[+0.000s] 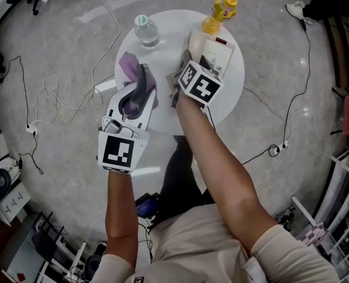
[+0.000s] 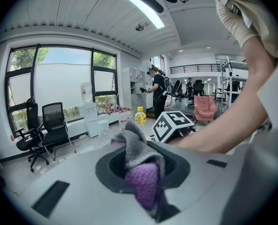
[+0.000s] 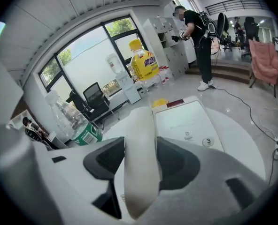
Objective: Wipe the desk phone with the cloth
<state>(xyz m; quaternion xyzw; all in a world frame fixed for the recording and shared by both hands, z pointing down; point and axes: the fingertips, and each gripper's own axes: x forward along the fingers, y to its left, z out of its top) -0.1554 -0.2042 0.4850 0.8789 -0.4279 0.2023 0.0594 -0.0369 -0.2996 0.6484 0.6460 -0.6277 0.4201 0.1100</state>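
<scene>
The white desk phone (image 1: 217, 55) lies at the back right of the round white table (image 1: 168, 22). Its white handset (image 3: 140, 158) stands upright between the jaws of my right gripper (image 3: 140, 175), which is shut on it, above the phone's base (image 3: 188, 123). In the head view the right gripper (image 1: 189, 58) reaches over the phone's left edge. A purple and grey cloth (image 2: 141, 168) is bunched in my left gripper (image 2: 143, 175), which is shut on it. That left gripper (image 1: 140, 93) hovers at the table's front left, the cloth (image 1: 136, 75) sticking out ahead of it.
A clear water bottle (image 1: 146, 31) stands at the table's back left and a yellow drink bottle (image 1: 220, 12) at the back behind the phone. Cables (image 1: 56, 96) trail over the grey floor around the table. Office chairs (image 2: 52, 128) and a person (image 3: 197, 32) are far off.
</scene>
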